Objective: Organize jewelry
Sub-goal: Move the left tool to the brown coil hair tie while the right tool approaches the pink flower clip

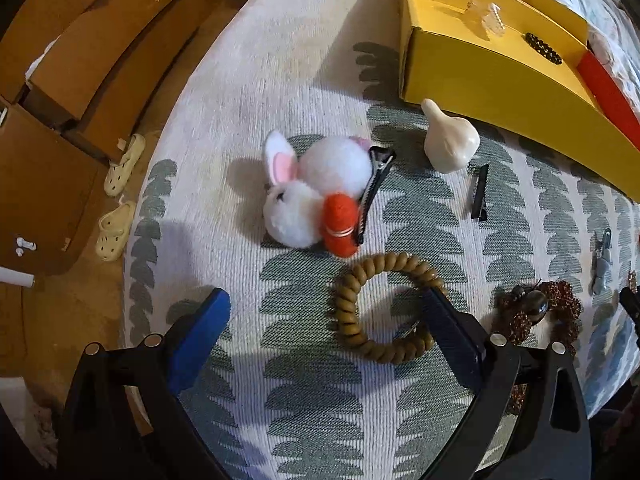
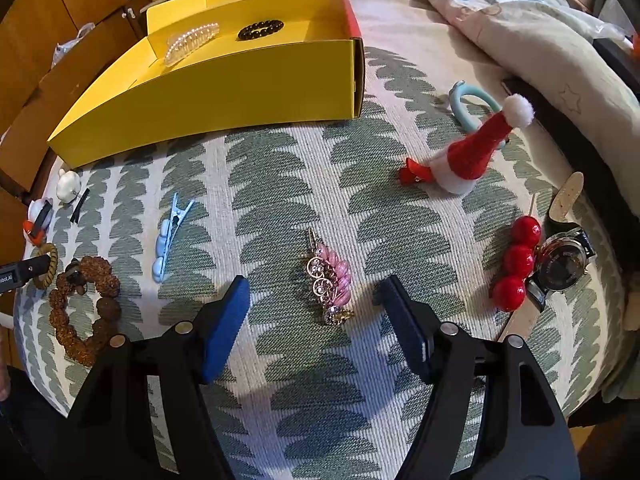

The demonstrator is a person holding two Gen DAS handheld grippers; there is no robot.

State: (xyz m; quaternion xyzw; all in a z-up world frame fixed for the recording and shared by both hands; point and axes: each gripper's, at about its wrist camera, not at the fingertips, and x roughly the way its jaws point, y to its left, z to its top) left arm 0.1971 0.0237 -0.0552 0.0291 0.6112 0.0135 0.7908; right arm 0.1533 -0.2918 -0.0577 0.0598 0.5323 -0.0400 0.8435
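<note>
- Two hand-held grippers are hovering wide apart-jawed and empty over the patterned surface [image 2: 288, 184]: the left hand-held gripper [image 1: 326, 316] is framing the brown coil hair tie [image 1: 386, 308], and the right hand-held gripper [image 2: 314, 300] is framing the pink-and-gold hair clip [image 2: 330, 280].
- Left side: one blue finger [image 1: 448, 328] is already sitting over the coil's far rim while the other is standing well clear of it. Closing across one side of the ring looks safer than trying to span the whole loop, since the springy coil is likely to squirm out.
- Right side: the hair clip is lying lengthwise between the fingers, roughly centred. Coming straight down and pinching its decorated body seems the better plan; the thin gold pin end looks too slim to hold firmly.
- Neighbours to avoid: the plush bunny clip [image 1: 312, 192] is lying just beyond the coil, the amber bead bracelet [image 2: 84, 308] is lying to the left of the right hand-held gripper, and the red ball pin [image 2: 516, 264] is lying to its right.
- Farther out, the yellow box [image 2: 224, 80] is standing open at the surface's far side, already holding a pearl comb [image 2: 190, 42] and a black bead bracelet [image 2: 260, 29]; lifting high enough to clear its front wall looks necessary.
</note>
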